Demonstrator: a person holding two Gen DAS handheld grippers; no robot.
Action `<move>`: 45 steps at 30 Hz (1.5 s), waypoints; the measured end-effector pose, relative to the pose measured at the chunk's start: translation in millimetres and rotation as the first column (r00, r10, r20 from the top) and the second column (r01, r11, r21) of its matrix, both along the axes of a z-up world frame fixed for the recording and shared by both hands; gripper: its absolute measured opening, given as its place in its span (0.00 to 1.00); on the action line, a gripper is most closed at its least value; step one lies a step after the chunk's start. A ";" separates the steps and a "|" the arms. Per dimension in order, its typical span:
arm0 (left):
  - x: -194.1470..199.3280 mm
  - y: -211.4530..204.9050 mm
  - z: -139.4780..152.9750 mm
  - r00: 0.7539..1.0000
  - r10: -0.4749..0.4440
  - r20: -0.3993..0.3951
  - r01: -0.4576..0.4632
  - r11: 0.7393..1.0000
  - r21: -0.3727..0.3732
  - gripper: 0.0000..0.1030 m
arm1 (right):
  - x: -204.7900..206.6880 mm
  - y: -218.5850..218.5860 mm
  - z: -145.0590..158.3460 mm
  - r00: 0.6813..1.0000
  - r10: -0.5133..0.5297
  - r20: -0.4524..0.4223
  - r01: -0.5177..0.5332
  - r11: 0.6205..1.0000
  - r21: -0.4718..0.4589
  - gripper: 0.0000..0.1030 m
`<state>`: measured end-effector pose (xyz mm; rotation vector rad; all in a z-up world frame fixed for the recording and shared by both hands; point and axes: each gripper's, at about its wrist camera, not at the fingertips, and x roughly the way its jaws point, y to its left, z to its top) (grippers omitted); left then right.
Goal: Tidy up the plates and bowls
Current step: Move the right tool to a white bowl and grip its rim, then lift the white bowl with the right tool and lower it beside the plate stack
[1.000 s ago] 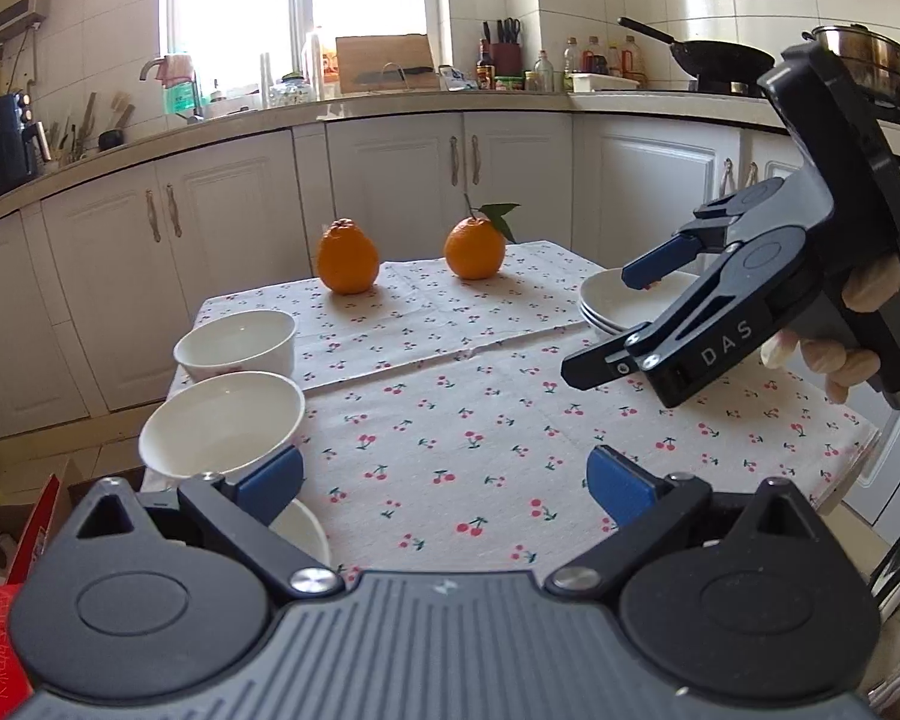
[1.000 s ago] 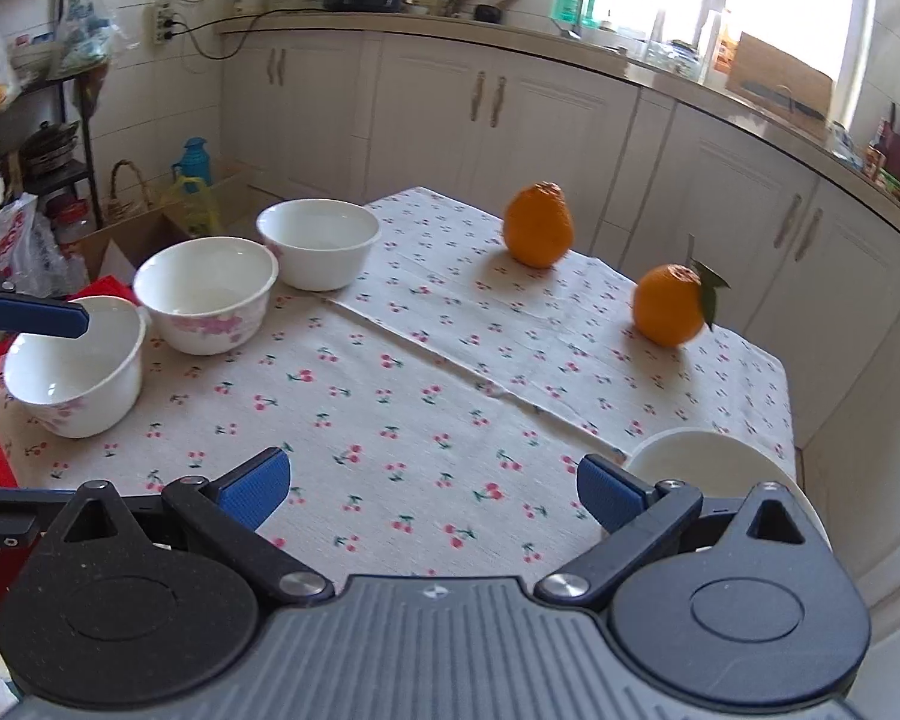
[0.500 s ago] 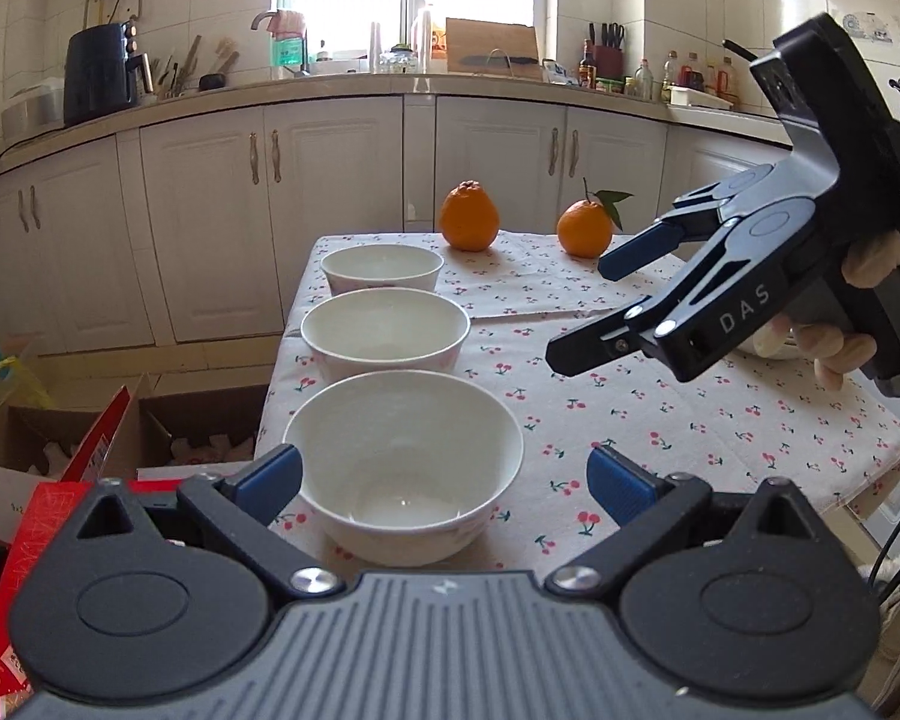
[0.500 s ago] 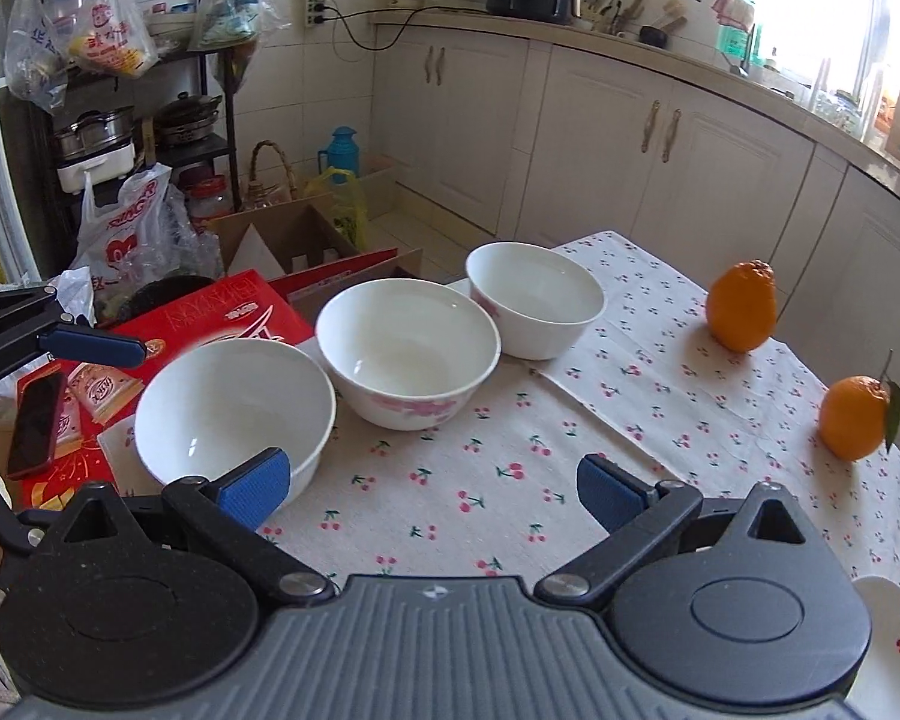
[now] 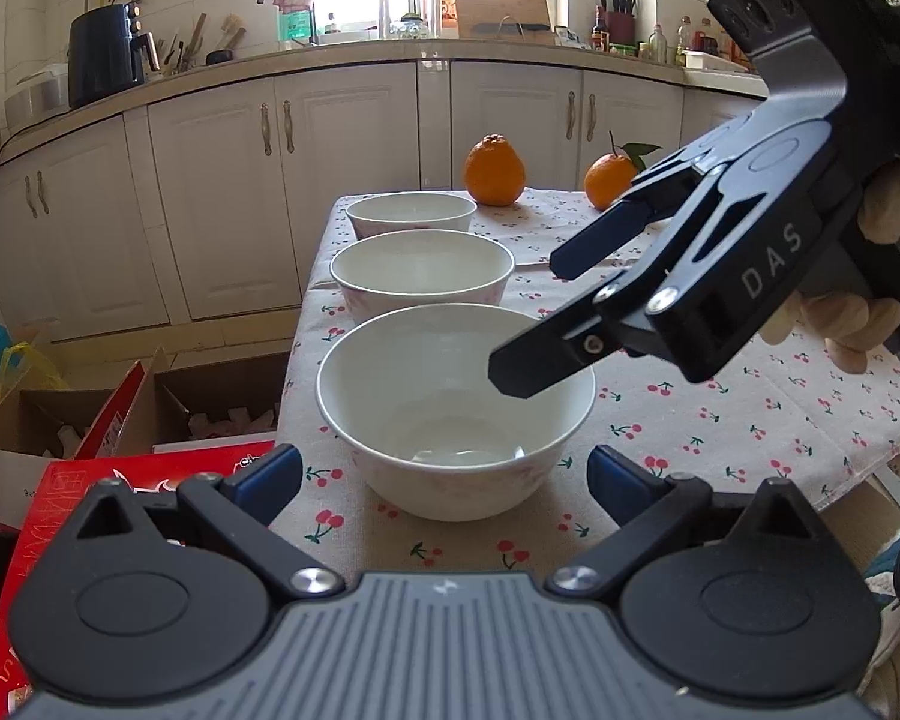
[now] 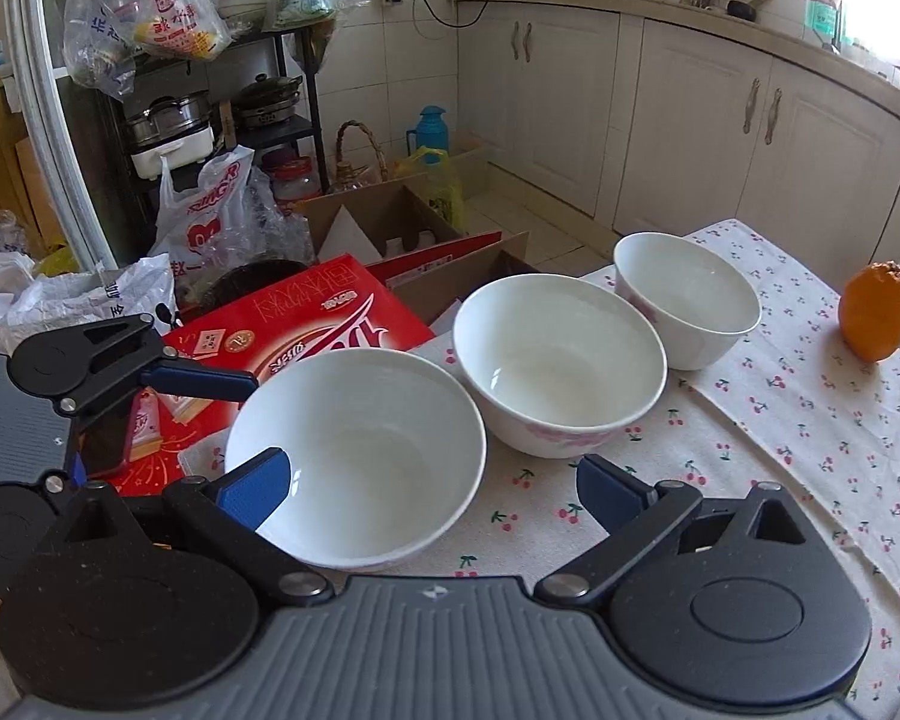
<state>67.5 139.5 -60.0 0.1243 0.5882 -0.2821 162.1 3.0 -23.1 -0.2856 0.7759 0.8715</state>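
Three white bowls stand in a row on the cherry-print tablecloth (image 5: 750, 420): a near bowl (image 5: 456, 414), a middle bowl (image 5: 421, 273) and a far bowl (image 5: 411, 217). They also show in the right wrist view: near (image 6: 357, 456), middle (image 6: 555, 363), far (image 6: 687, 300). My left gripper (image 5: 444, 480) is open, just in front of the near bowl. My right gripper (image 6: 429, 489) is open, its left finger (image 6: 252, 486) over the near bowl's rim. In the left wrist view the right gripper (image 5: 537, 318) hangs over that bowl's right rim.
Two oranges (image 5: 493, 171) (image 5: 609, 181) sit at the table's far end. A red carton (image 6: 306, 312) and open cardboard boxes (image 6: 384, 222) lie on the floor left of the table. White cabinets (image 5: 342, 180) line the back wall.
Both grippers have swung left and closer to the row of bowls. The right gripper has come down over the near bowl. The plates at the right have left both views.
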 end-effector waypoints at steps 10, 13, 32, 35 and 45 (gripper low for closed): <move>4.2 -2.8 -1.9 1.000 -0.015 0.004 0.015 1.000 0.003 0.94 | 15.2 13.5 -10.3 0.997 0.027 -0.074 -0.026 1.000 0.017 0.85; 3.9 -1.7 -2.3 1.000 -0.022 0.000 0.022 1.000 -0.001 0.88 | 18.5 14.2 -12.8 0.996 0.029 -0.083 -0.028 0.999 0.015 0.84; 9.1 -2.1 3.0 0.999 -0.033 -0.032 0.033 0.999 0.001 0.82 | 20.6 6.3 -13.0 0.988 0.047 -0.144 -0.036 0.996 0.081 0.67; 9.0 -4.4 7.0 0.999 -0.043 -0.030 0.043 0.999 0.006 0.82 | 18.4 0.6 -10.2 0.989 0.042 -0.142 -0.029 0.995 0.094 0.67; 12.0 -31.1 16.9 0.992 -0.128 -0.023 0.128 0.992 0.018 0.82 | 6.8 -38.6 -1.5 0.991 -0.051 -0.122 0.064 0.993 0.100 0.67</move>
